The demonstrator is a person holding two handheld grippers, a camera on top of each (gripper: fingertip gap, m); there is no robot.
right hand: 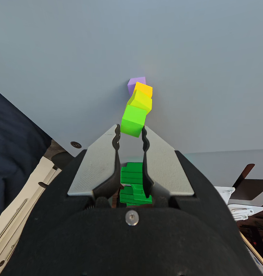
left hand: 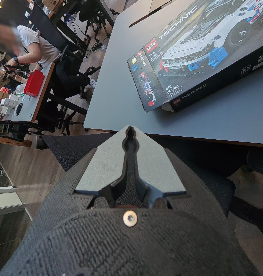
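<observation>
My right claw (right hand: 131, 129) holds the green cube (right hand: 133, 121), both pads pressing its sides, on top of a leaning stack: 2 yellow cubes (right hand: 141, 99), then a purple cube (right hand: 133, 84) at 12 o'clock. My left claw (left hand: 131, 127) is closed on nothing, near the bench (left hand: 113, 71) edge.

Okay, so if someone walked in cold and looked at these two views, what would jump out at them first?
A leaning stack of bright cubes on the grey table, with the right gripper clamped on the top green cube, above yellow-green, yellow and purple ones. In the left view, a big toy-car box lies beyond the shut left gripper.
</observation>
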